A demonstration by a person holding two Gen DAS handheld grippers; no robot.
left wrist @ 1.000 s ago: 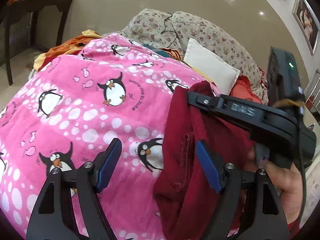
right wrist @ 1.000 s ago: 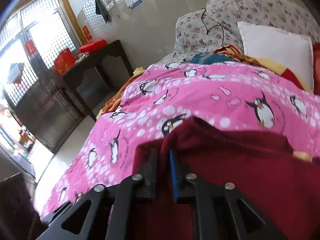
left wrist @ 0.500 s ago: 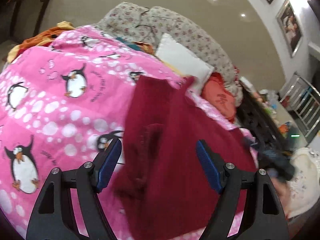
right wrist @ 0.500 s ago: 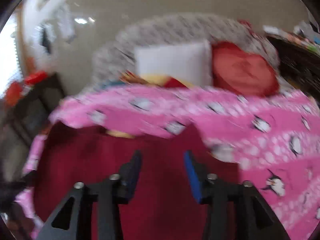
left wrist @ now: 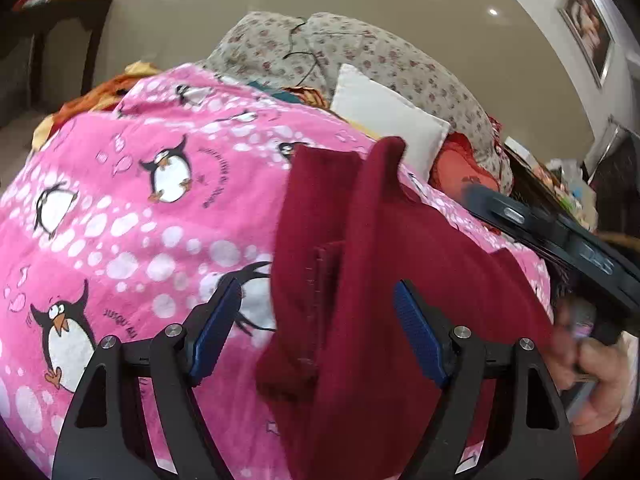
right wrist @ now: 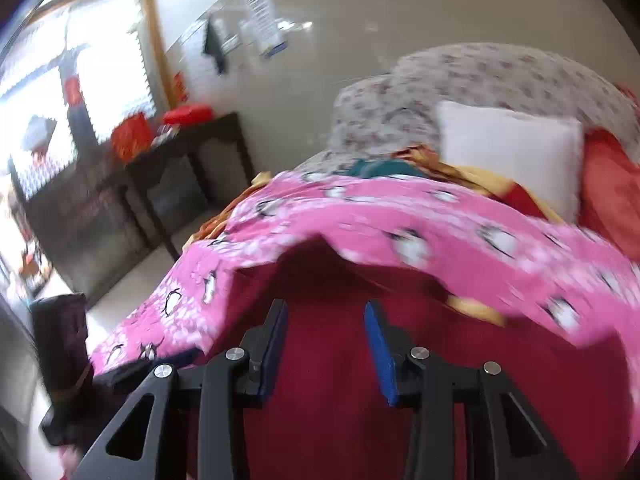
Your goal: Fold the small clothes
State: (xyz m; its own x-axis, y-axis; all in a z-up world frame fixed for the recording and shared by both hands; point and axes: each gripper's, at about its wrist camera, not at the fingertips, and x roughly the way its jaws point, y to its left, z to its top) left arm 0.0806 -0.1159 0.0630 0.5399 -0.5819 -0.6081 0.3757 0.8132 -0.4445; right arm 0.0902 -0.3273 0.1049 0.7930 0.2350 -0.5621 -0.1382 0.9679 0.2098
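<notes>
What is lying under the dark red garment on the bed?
The dark red garment lies on the pink penguin blanket, which shows around it. Whatever is beneath the garment's middle is covered and cannot be seen.

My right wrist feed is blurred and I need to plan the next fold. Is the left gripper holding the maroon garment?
Observer: No. The left gripper is open with its jaws wide apart. The stitched edge of the maroon garment shows between them, unpinched.
Operator: How does the cloth lie on that side?
Observer: A narrow strip along its left side looks doubled over, and it rests on the pink penguin blanket.
Operator: And my right gripper, seen from there?
Observer: The right gripper comes in from the right above the garment's right edge, held in a hand. That view doesn't show how its jaws stand.
</notes>
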